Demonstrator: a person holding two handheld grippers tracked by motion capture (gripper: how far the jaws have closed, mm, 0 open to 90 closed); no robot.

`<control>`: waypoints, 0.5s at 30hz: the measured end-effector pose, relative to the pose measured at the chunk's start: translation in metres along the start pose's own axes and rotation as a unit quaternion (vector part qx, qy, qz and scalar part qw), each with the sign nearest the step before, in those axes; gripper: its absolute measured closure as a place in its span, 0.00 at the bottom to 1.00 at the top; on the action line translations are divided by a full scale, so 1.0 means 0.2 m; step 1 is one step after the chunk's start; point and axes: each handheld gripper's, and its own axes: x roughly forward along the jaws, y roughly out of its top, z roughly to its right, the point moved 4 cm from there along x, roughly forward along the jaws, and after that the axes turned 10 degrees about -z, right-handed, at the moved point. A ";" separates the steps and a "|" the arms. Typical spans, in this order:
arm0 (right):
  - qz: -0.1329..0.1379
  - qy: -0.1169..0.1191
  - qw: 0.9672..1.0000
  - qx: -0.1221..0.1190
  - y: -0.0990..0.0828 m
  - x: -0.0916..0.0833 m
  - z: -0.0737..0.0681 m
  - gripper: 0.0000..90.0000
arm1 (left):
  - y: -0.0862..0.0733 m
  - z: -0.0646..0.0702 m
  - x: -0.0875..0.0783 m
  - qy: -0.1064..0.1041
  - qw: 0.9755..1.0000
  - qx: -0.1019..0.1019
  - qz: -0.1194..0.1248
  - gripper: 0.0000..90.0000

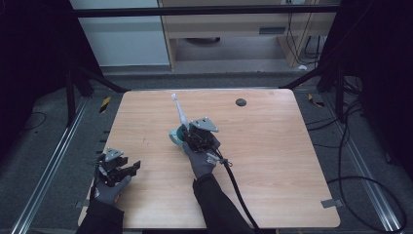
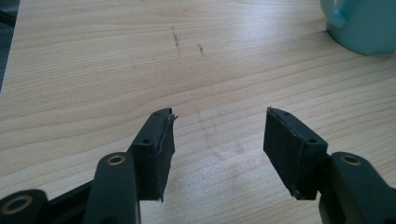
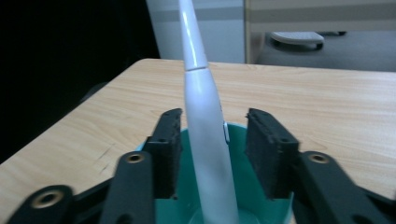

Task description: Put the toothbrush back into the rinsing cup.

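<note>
High view: wooden table (image 1: 272, 161) w/ a teal cup (image 1: 176, 136) near its middle, a white electric toothbrush (image 1: 179, 109) standing in it & leaning toward the far edge. Right claw (image 1: 191, 135) sat at the cup, held by a gloved hand (image 1: 202, 161), cable trailing back. Right gripper view: jaws released, one on each side of the toothbrush (image 3: 201, 116) w/ gaps, above the cup (image 3: 243, 186), not gripping. Left claw (image 1: 132, 168) was near the table's front-left, well apart from the cup. Left gripper view: jaws spread wide over bare wood, nothing between; cup (image 2: 362, 23) at upper right corner. Small dark disc (image 1: 240, 102) lay near the far edge.
</note>
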 end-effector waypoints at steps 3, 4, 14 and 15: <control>0.020 0.012 1.000 -0.004 0.01 -0.09 0.03 0.52 | 0.00 0.00 0.00 0.000 1.000 0.001 0.001 0.47; 0.022 0.019 1.000 -0.001 0.01 -0.12 0.04 0.50 | 0.00 0.00 0.00 0.000 1.000 0.000 0.002 0.46; -0.012 0.026 1.000 -0.006 -0.05 -0.41 0.46 0.31 | 0.00 0.01 0.01 -0.004 1.000 0.005 -0.004 0.44; -0.031 0.007 0.999 -0.010 -0.09 -0.44 0.56 0.29 | 0.00 0.01 0.01 -0.004 1.000 0.005 -0.005 0.43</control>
